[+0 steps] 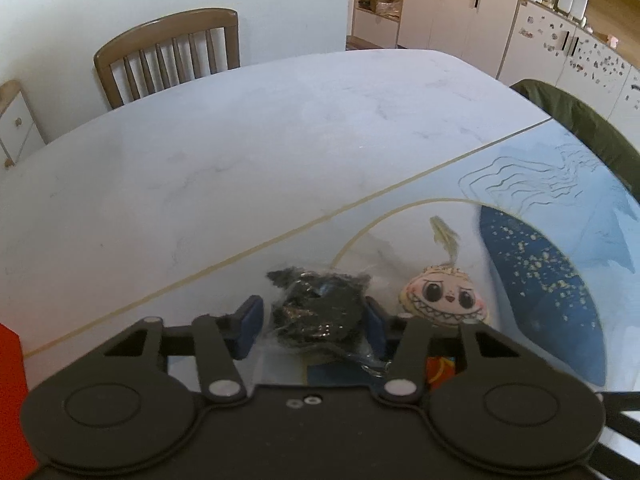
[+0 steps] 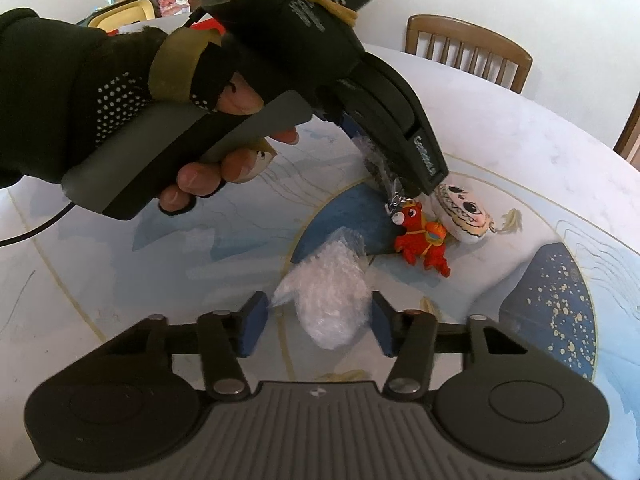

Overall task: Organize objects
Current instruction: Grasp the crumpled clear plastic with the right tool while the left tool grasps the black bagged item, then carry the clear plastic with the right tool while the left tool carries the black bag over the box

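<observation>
Right at the lens in the left wrist view, the left gripper (image 1: 314, 326) had its blue pads (image 1: 250, 326) pressed in on a black bundle in clear wrap (image 1: 318, 312), lower centre of the frame, held just above the mat (image 1: 560, 184). Just right of it sat the round grinning face charm (image 1: 444, 296), and further right a dark blue speckled patch of the mat. Upper left, a wooden chair (image 1: 168, 52) stood behind the marble table (image 1: 240, 140).

Over to the right wrist view: upper left, a gloved hand (image 2: 168, 120) gripped the other tool's handle, its nose coming down at the centre on the wrapped bundle. Lower centre, the right gripper (image 2: 318, 326) had its fingers spread wide around a clear bubble-wrap packet (image 2: 328, 296), touching neither side as far as could be seen, so nothing gripped yet. Right of centre lay the red horse toy (image 2: 420, 240), touching the face charm.

Early days, I'd judge: one item in hand, one lined up, two loose, and no sorted spot visible.
</observation>
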